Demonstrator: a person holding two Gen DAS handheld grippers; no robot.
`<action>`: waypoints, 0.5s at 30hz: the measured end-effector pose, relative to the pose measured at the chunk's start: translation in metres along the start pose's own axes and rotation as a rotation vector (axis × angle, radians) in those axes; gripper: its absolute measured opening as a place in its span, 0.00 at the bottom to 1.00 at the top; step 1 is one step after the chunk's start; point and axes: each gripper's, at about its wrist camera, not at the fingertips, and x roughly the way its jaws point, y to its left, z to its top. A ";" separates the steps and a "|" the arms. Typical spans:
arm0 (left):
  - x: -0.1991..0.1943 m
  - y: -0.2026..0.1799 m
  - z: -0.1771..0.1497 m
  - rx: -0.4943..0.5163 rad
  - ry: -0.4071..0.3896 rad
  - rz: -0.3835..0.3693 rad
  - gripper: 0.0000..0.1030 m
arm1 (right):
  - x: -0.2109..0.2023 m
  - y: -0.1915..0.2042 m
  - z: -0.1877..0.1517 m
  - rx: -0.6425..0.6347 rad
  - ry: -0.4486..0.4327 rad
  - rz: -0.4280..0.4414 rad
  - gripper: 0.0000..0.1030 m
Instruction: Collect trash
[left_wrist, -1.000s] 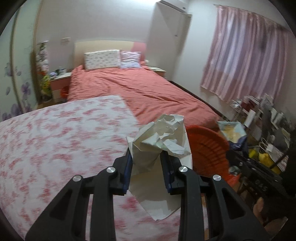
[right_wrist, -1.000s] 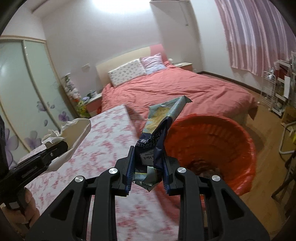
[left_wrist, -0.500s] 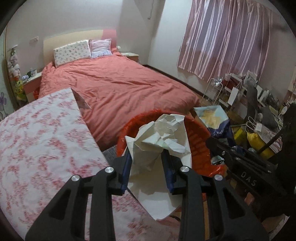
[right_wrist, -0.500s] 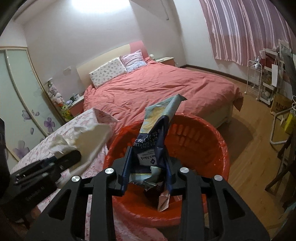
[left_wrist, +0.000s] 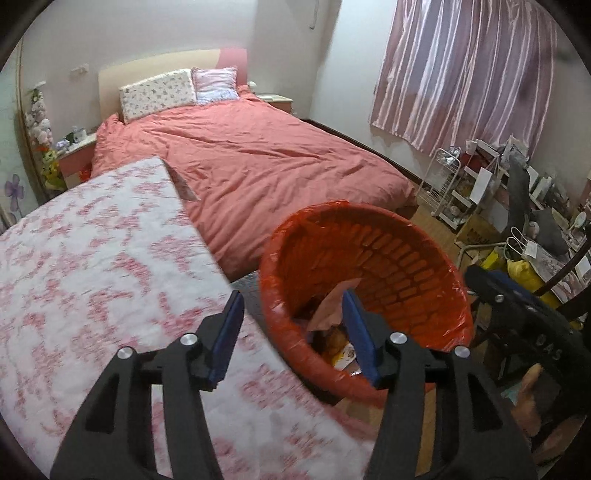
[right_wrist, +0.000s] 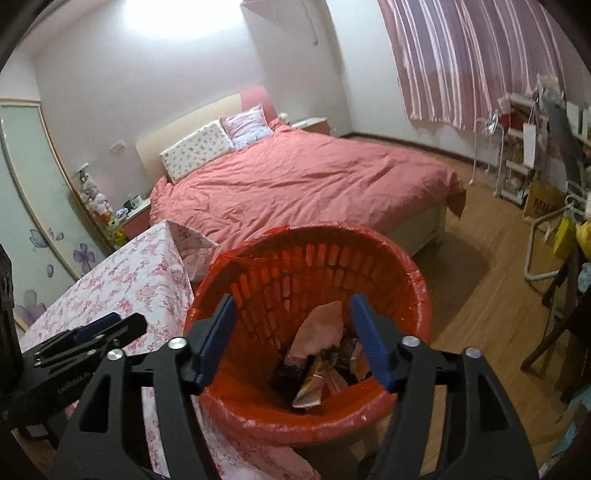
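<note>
A red slatted bin with a red liner (left_wrist: 388, 258) (right_wrist: 332, 258) stands beside the table. Crumpled paper and wrappers (right_wrist: 317, 354) (left_wrist: 332, 306) lie inside it. My left gripper (left_wrist: 293, 314) is open and empty, over the gap between the table edge and the bin's near rim. My right gripper (right_wrist: 291, 325) is open and empty, right above the bin's mouth. The right gripper also shows in the left wrist view (left_wrist: 517, 310), and the left gripper shows in the right wrist view (right_wrist: 92, 336).
A table with a pink floral cloth (left_wrist: 92, 258) (right_wrist: 129, 277) is left of the bin. A bed with a pink cover (left_wrist: 258, 166) lies behind. Cluttered racks, bags and a chair (left_wrist: 517, 221) stand at the right on the wood floor (right_wrist: 498, 277).
Both grippers opened. The crumpled white paper left my left gripper and the snack bag left my right gripper; both now lie in the bin. The left gripper drew back toward the table.
</note>
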 end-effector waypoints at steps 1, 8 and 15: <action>-0.009 0.004 -0.003 -0.002 -0.013 0.011 0.58 | -0.004 -0.001 0.000 -0.005 -0.011 -0.001 0.71; -0.088 0.032 -0.037 -0.038 -0.117 0.099 0.75 | -0.060 0.023 -0.016 -0.039 -0.118 0.006 0.94; -0.165 0.052 -0.085 -0.070 -0.231 0.216 0.96 | -0.110 0.052 -0.041 -0.070 -0.204 -0.024 0.98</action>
